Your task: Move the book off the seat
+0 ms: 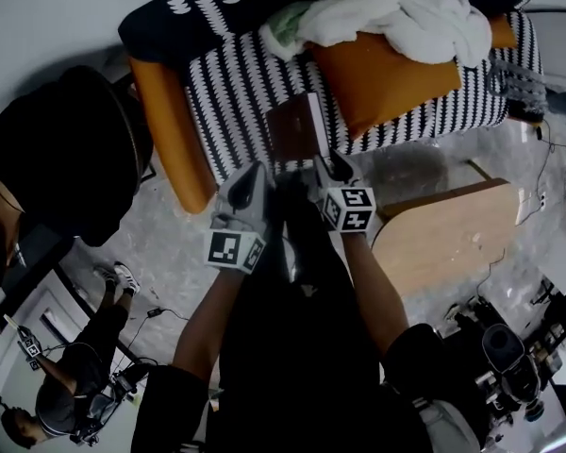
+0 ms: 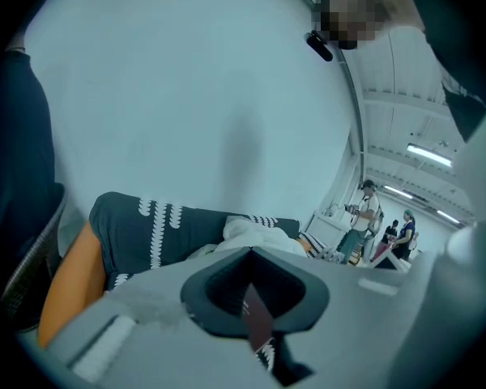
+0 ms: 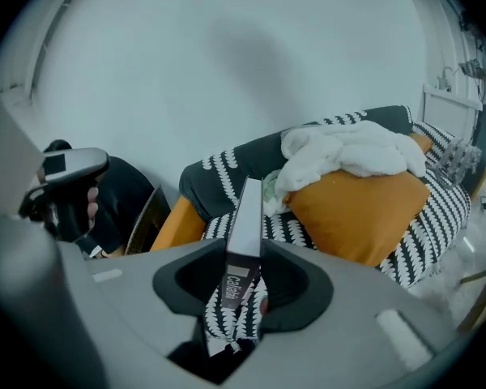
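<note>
Brown book [image 1: 297, 125] upright, lifted above seat's [image 1: 236, 92] front edge. Right tongs [image 3: 237, 254] part-closed, clamped across spine. Left tongs [image 2: 255, 298] nearly together, pinching only a thin cover edge. Risk: cover slipping from weak left pinch, book dropping back onto seat.

1. The left gripper [image 2: 252, 259] has its jaws closed on the thin dark-red edge of the book [image 2: 257, 318].
2. Behind are a patterned sofa [image 2: 146, 225], an orange cushion [image 2: 73, 286] and a white cloth [image 2: 251, 232].
3. People [image 2: 363, 217] stand at the far right.
</note>
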Tool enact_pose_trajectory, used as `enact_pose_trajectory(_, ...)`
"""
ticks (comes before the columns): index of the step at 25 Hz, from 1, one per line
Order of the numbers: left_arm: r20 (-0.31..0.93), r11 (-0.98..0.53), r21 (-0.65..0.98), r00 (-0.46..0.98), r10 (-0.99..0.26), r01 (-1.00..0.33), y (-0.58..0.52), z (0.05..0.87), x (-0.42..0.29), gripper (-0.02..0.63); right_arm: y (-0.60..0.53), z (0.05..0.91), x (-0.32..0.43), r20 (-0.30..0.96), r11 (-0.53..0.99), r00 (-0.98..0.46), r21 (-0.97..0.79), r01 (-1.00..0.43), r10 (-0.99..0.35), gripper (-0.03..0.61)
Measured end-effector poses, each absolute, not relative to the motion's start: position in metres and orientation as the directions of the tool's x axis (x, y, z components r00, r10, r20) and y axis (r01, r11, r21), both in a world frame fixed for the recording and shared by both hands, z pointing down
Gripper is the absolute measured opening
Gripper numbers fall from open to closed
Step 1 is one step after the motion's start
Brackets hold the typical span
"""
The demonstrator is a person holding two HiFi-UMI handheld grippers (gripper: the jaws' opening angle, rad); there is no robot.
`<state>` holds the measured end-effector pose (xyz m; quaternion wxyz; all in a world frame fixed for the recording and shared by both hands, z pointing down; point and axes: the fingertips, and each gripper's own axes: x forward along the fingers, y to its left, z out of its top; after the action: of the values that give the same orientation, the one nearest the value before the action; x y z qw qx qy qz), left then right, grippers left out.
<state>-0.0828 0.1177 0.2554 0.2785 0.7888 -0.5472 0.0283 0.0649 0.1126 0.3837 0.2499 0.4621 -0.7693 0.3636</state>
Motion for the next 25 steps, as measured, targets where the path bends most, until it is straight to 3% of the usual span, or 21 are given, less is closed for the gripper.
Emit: enact_pose_trajectory(25, 0.181, -0.364, 0.337, 0.439, -0.880, -0.868, 0.146, 0.093, -0.050, 0.005, 0.141, 0.165, 0.087, 0.568, 0.456, -0.498, -0.229, -0.860, -0.655, 0.144)
